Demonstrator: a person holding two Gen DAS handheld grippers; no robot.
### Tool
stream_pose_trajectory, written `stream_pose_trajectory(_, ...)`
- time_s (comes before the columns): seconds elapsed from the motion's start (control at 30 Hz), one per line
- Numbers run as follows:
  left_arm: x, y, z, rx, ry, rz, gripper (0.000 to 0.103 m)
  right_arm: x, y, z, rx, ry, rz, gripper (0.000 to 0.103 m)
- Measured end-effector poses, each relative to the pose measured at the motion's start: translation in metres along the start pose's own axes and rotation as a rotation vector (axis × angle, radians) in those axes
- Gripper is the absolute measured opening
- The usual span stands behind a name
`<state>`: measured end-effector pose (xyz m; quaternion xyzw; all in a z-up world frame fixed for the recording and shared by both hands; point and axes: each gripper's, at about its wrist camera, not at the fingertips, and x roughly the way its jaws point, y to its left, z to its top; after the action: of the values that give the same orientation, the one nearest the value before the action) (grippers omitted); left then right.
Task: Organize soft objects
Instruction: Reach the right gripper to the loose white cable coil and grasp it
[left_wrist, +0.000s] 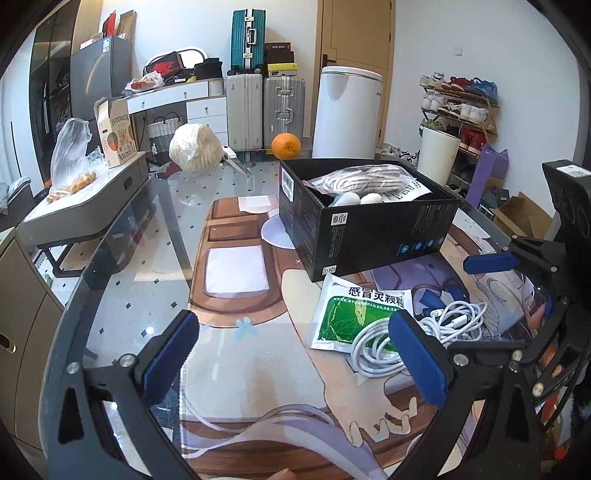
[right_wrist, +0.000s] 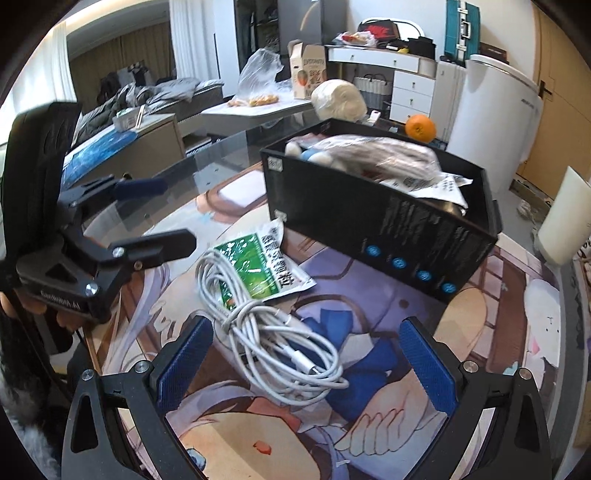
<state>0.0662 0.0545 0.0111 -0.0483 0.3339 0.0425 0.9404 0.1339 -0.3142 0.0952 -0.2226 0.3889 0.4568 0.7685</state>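
Both grippers were wide open and held nothing. In the right wrist view the right gripper (right_wrist: 306, 363) hung above the coiled white cable (right_wrist: 273, 332), and the cable lay between its two blue pads (right_wrist: 184, 365) without touching them. One end of the coil rested on the green and white medicine packet (right_wrist: 266, 264), which lay flat on the printed mat (right_wrist: 388, 302) of the tabletop. Just behind the packet stood the black box (right_wrist: 388, 225), open at the top; one corner of the packet seemed to touch its front wall. Inside the box lay a soft thing in a clear plastic bag (right_wrist: 384, 157), a white and blue plush item (right_wrist: 310, 153) and a printed paper sheet (right_wrist: 439, 186). The left gripper (left_wrist: 295, 360) hovered over a bare part of the mat, with the cable and packet beside its right pad (left_wrist: 421, 358). Farther back on the glass tabletop (left_wrist: 122, 295) sat an orange (left_wrist: 286, 144) and a bagged bundle of pale yarn or noodles (left_wrist: 194, 146); I could not tell which. A white bin (left_wrist: 347, 110) and some suitcases (left_wrist: 264, 107) stood behind the tabletop.
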Motion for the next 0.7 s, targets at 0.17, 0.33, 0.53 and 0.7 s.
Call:
stream_pose_trajectory(0.17, 0.001, 0.001, 0.0, 0.0, 0.005, -0.003, 0.103, 0.011, 0.007, -0.002, -0.02, 0.027, 0.008, 0.102)
stream_pose_trajectory(0.33, 0.005, 0.002, -0.002, -0.007, 0.014, -0.008, 0.103, 0.022, 0.013, -0.001, -0.033, 0.043, 0.024, 0.102)
stream_pose_trajectory(0.53, 0.005, 0.004, -0.003, -0.012, 0.018, -0.011, 0.103, 0.037, 0.01, 0.004, -0.008, 0.072, -0.007, 0.102)
stream_pose_trajectory(0.7, 0.006, 0.003, -0.004, -0.004, 0.022, -0.009, 0.103, 0.037, 0.007, 0.004, -0.002, 0.07, -0.006, 0.102)
